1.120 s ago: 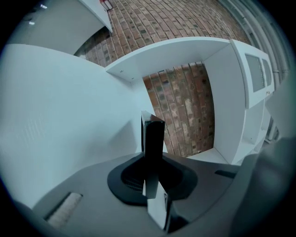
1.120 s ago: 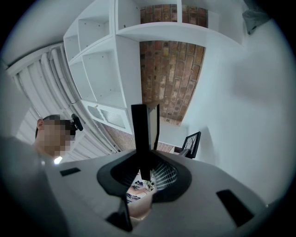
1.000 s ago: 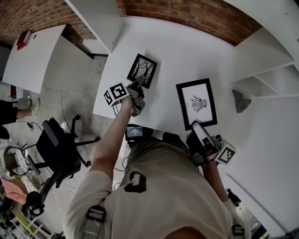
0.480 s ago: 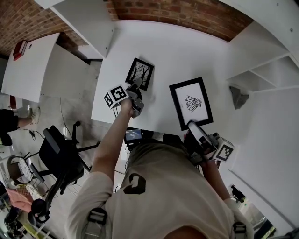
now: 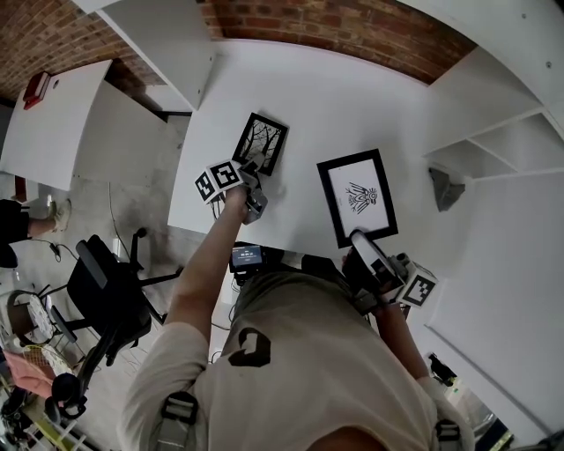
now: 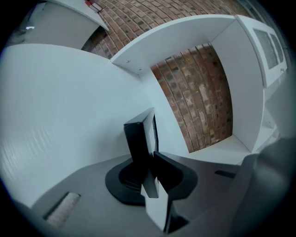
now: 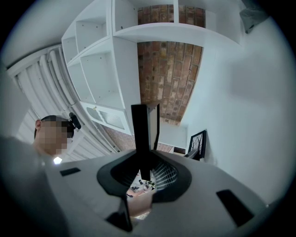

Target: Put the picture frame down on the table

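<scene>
Two black picture frames lie flat on the white table [image 5: 308, 97]. One shows bare trees [image 5: 262, 144], the other a bird drawing on white [image 5: 356, 195]. My left gripper [image 5: 253, 167] hovers at the tree frame's near corner. Its jaws [image 6: 149, 121] are shut with nothing between them, and only the table and brick wall lie ahead. My right gripper [image 5: 359, 238] sits at the table's near edge, just below the bird frame. It is also shut and empty [image 7: 149, 109]. The tree frame [image 7: 198, 143] shows small beyond it.
White shelving [image 5: 493, 150] stands at the right, with a grey object [image 5: 445, 188] on one shelf. A small device with a lit screen [image 5: 246, 256] hangs at the table's near edge. An office chair [image 5: 110, 282] stands on the floor to the left. A brick wall [image 5: 352, 26] backs the table.
The head view has shifted a little. Both frames lie where they were, and both grippers keep their places beside them.
</scene>
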Tool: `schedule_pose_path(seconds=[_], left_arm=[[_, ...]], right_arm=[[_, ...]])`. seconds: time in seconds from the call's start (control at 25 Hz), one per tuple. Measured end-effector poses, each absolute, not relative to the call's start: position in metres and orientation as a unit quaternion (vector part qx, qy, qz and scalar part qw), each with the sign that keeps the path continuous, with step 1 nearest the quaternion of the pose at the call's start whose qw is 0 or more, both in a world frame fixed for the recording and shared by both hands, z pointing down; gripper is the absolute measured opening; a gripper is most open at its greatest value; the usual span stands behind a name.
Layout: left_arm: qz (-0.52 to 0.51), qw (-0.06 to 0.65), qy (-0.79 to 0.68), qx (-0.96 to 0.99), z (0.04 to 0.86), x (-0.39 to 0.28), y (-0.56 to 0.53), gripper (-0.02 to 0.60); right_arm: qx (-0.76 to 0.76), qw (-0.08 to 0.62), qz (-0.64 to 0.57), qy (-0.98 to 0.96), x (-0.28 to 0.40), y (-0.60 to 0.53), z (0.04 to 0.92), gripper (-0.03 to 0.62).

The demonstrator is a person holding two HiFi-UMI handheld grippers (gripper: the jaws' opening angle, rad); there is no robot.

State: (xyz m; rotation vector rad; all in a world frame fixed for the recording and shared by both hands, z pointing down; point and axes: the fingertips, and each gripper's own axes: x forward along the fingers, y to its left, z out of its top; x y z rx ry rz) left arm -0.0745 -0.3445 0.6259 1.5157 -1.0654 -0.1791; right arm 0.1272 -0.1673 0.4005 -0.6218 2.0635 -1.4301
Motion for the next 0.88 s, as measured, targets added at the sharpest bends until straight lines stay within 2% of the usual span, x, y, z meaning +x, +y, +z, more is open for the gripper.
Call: schedule_pose_path(seconds=[0.28, 0.32, 0.4, 0.64, 0.76, 0.88], left_arm=[[-0.056, 0.603, -0.465, 0.646, 0.632, -0.076, -0.344, 0.057], [-0.049, 0.601, -0.465, 0.648, 0.633, -0.076, -0.344, 0.076], [-0.038, 0.596, -0.467, 0.652, 0.633, -0.077, -0.344, 0.160], [-0.003, 0.586, -0.465, 0.664, 0.634, -0.076, -0.343, 0.201], [0.025, 0.580, -0.452, 0.677, 0.632, -0.069, -0.341, 0.255], [0.063, 0.581, -0.431, 0.687, 0.632, -0.062, -0.336, 0.281]], right_arm=[[-0.238, 0.272, -0.521, 0.773, 0.126, -0.171, 0.396, 0.063], [-0.237, 0.269, -0.523, 0.773, 0.125, -0.170, 0.398, 0.063], [-0.234, 0.266, -0.526, 0.774, 0.124, -0.170, 0.398, 0.063], [-0.232, 0.269, -0.524, 0.774, 0.123, -0.170, 0.394, 0.063], [-0.227, 0.271, -0.525, 0.774, 0.121, -0.170, 0.393, 0.063], [-0.222, 0.272, -0.519, 0.779, 0.119, -0.170, 0.391, 0.063]])
